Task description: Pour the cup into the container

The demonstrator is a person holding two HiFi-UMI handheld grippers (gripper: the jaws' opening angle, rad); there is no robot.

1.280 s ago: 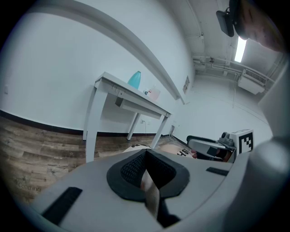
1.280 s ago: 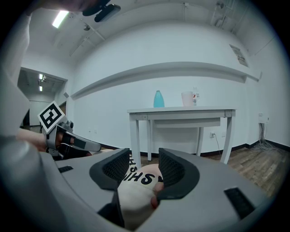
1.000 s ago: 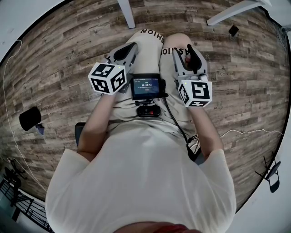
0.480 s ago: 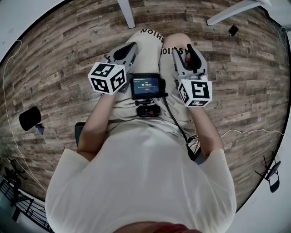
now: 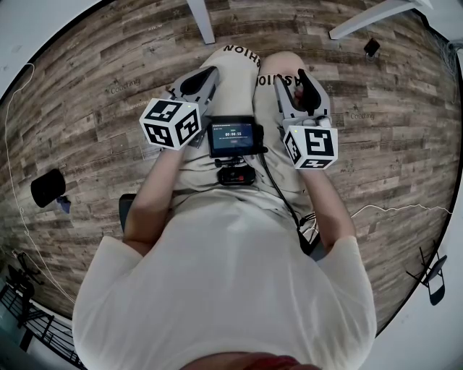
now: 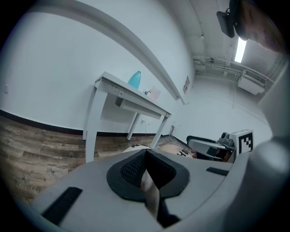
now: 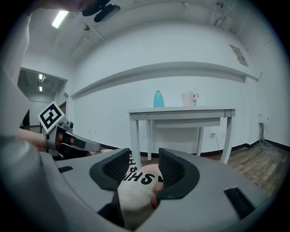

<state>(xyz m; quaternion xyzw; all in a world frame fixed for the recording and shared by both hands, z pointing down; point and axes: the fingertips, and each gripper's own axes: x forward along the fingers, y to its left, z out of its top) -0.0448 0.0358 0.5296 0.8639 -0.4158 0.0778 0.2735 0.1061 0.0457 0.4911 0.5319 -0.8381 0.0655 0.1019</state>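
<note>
A teal cup (image 7: 158, 99) and a clear container (image 7: 187, 98) stand on a white table (image 7: 181, 110) by the far wall, well away from both grippers. The left gripper view shows the same cup (image 6: 134, 79) and container (image 6: 154, 93) on the table (image 6: 131, 97). The person sits with both grippers over the lap. My left gripper (image 5: 197, 81) (image 6: 145, 156) has its pads together with nothing between them. My right gripper (image 5: 298, 87) (image 7: 143, 165) is open, and only the person's knee shows through the gap.
A small screen (image 5: 232, 137) hangs at the person's chest between the grippers. White table legs (image 5: 202, 22) rise at the top of the head view. A black object (image 5: 47, 188) lies on the wooden floor at left, with thin cables at both sides.
</note>
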